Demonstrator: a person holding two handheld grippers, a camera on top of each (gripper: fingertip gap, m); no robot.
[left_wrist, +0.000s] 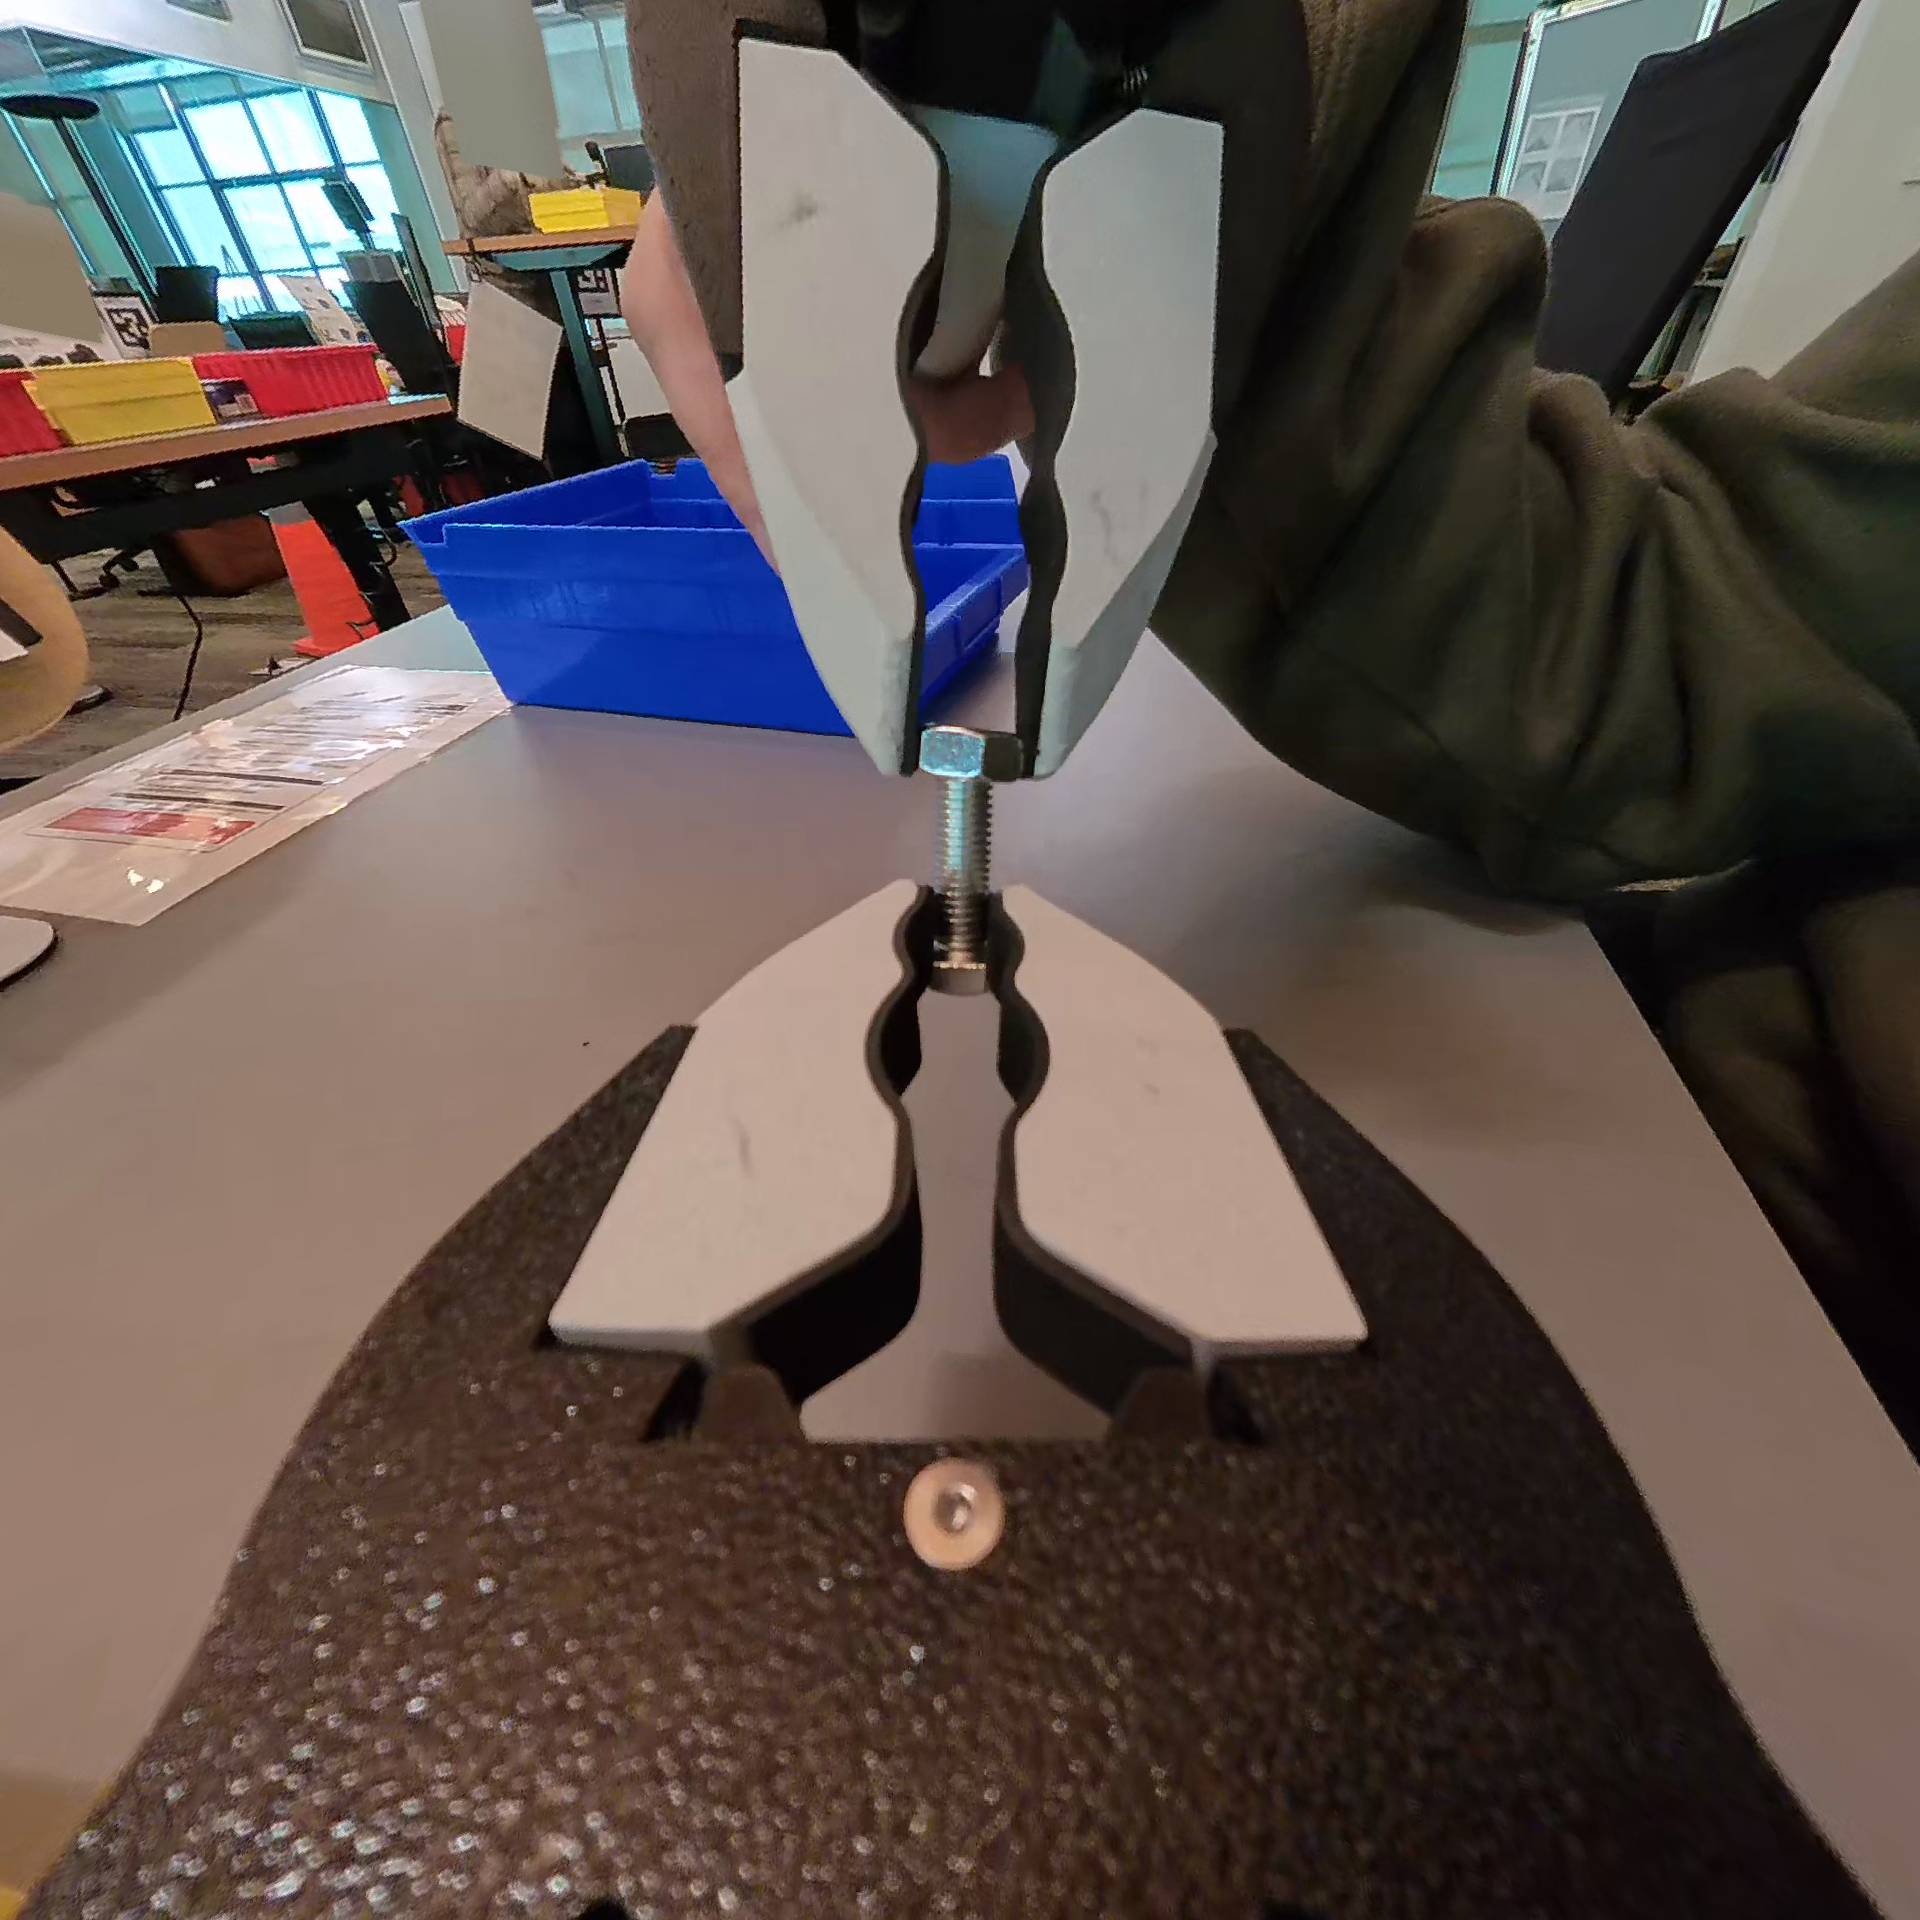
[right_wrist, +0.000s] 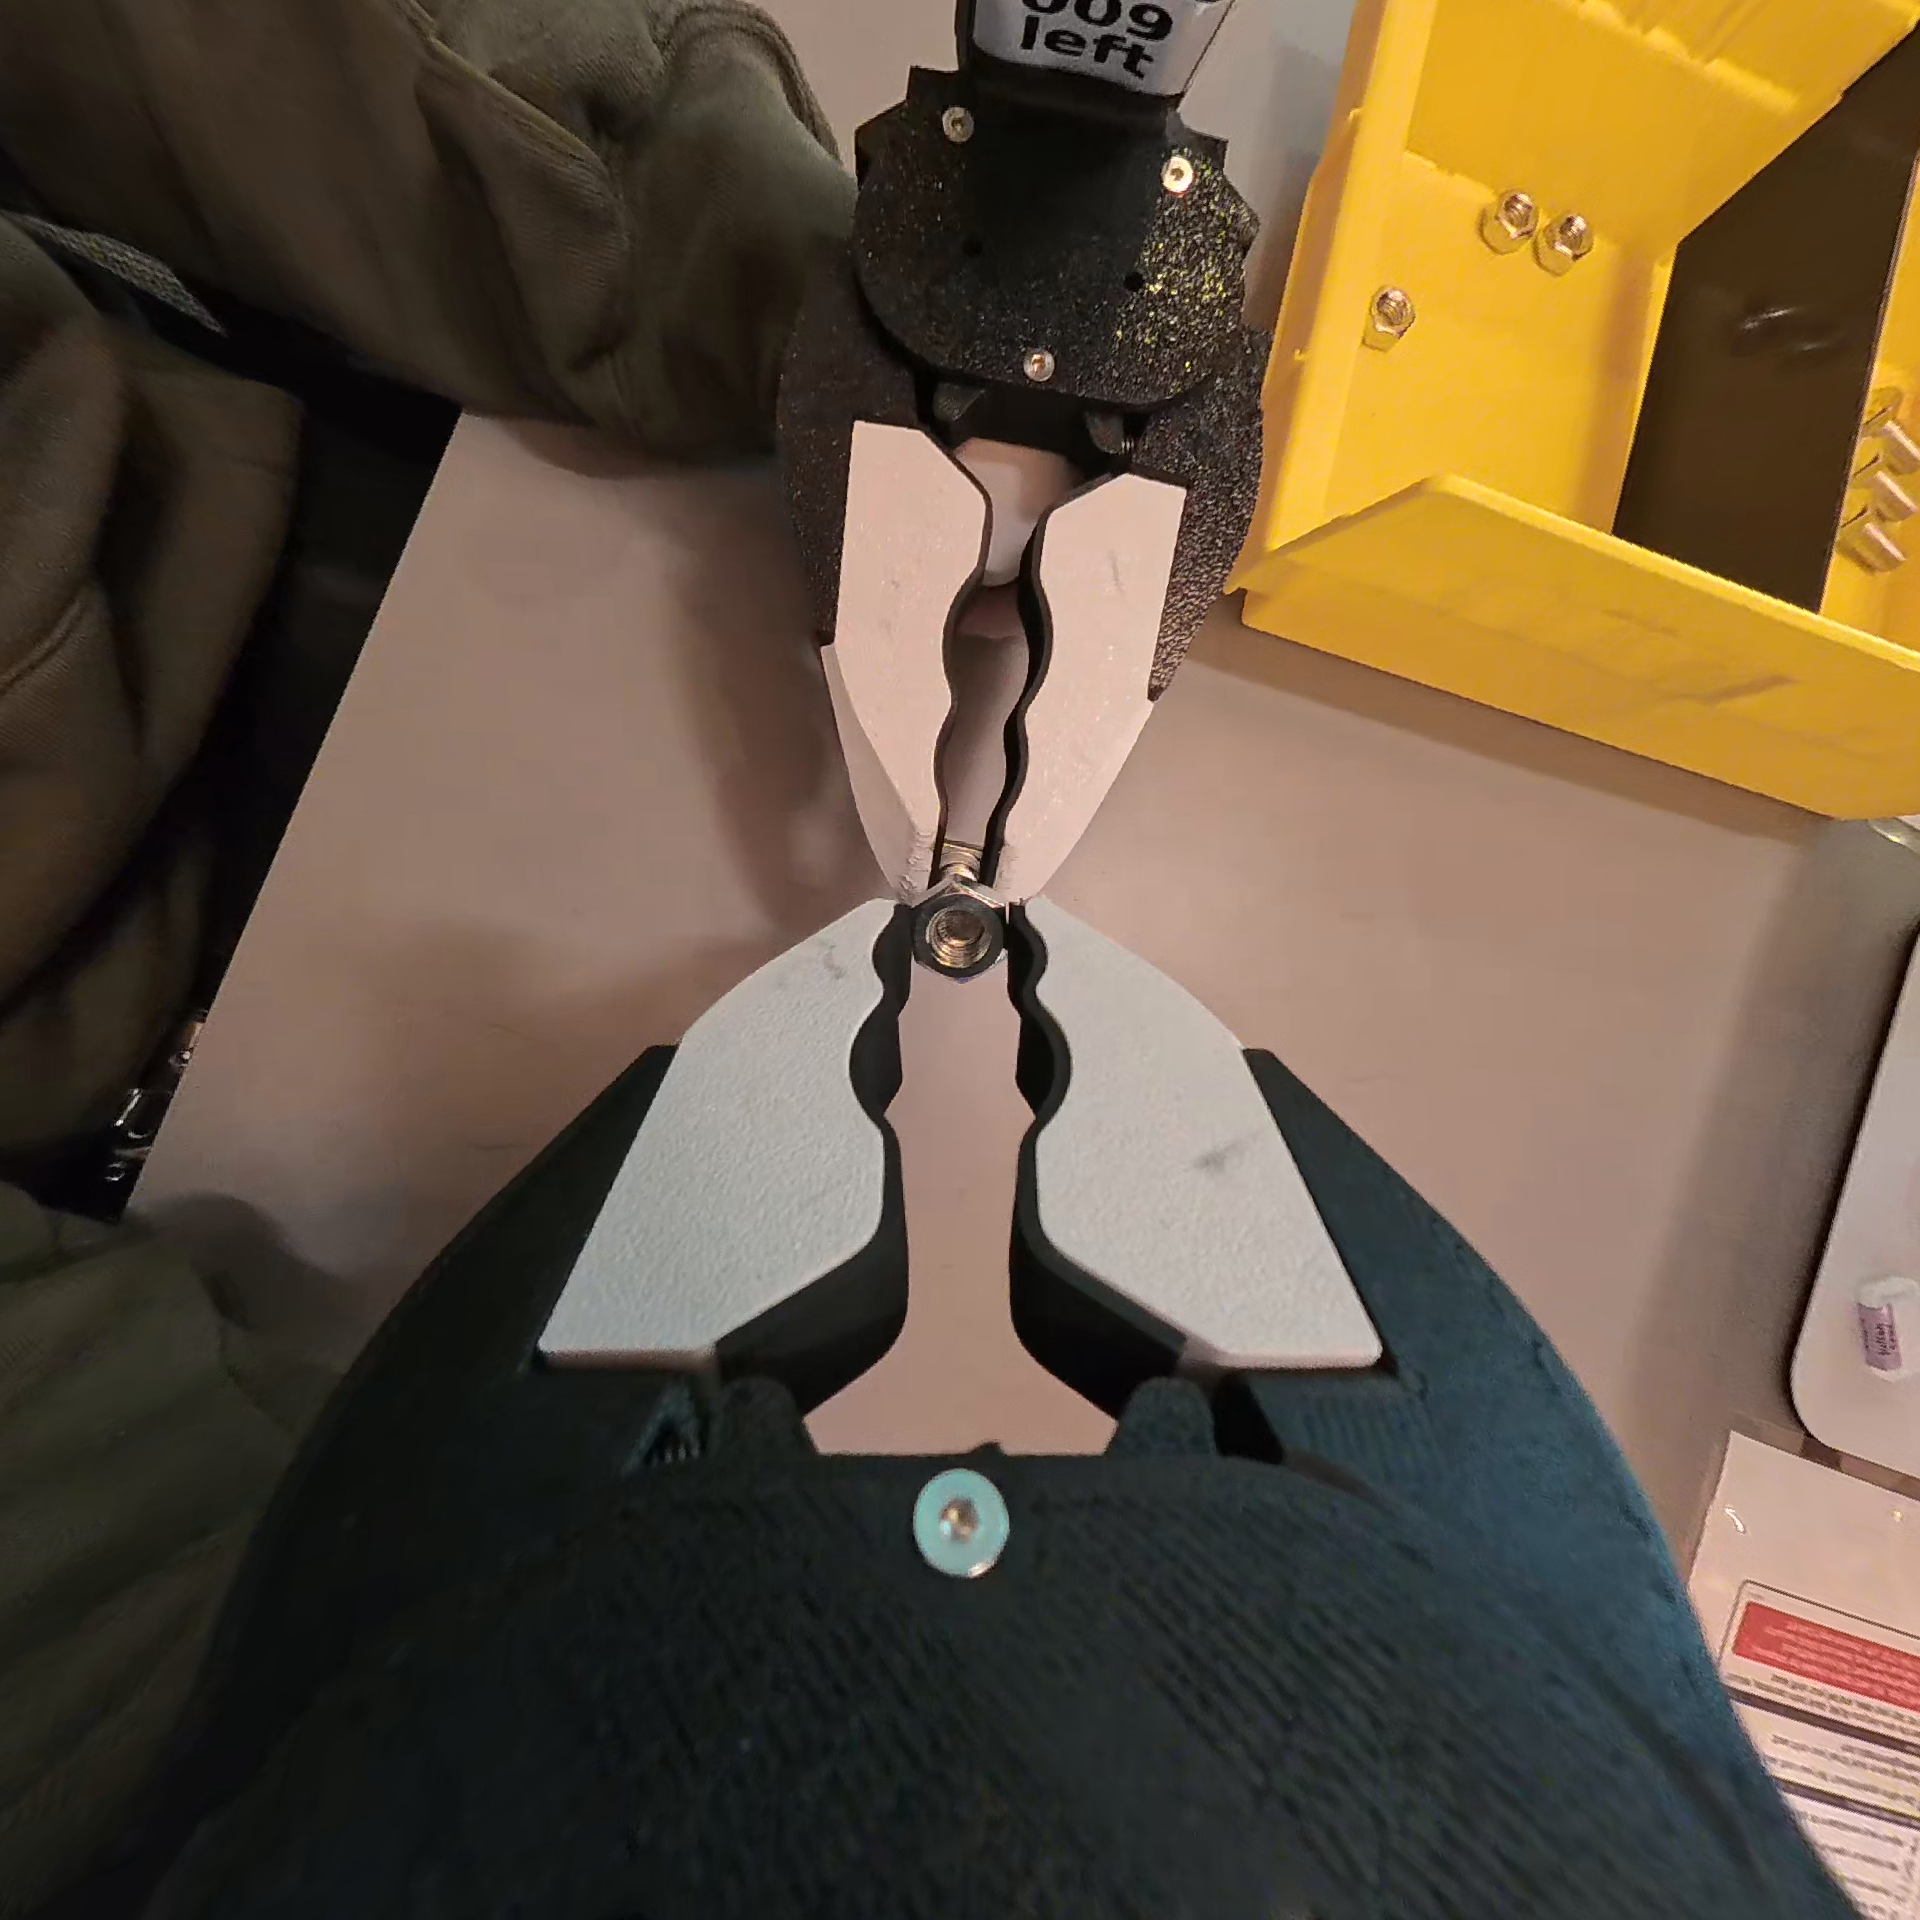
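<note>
A silver hex bolt (left_wrist: 962, 821) stands upright above the grey table (left_wrist: 416, 1039). My right gripper (left_wrist: 961, 764) comes down from above and is shut on the bolt's hex head (right_wrist: 956, 925). My left gripper (left_wrist: 956, 909) lies level with the table. It is shut on a silver nut (left_wrist: 956, 971) at the threaded lower end of the bolt. In the right wrist view the left gripper (right_wrist: 961, 857) points toward me, tips nearly meeting my right gripper (right_wrist: 956, 914). The bolt's shaft is mostly hidden there behind its head.
A blue bin (left_wrist: 644, 613) stands on the table behind the grippers. A yellow bin (right_wrist: 1558, 468) with loose nuts (right_wrist: 1527, 223) is at the right. A laminated sheet (left_wrist: 249, 769) lies at the left. An olive sleeve (left_wrist: 1558, 582) fills the right side. My left and right fingertips are right by each other.
</note>
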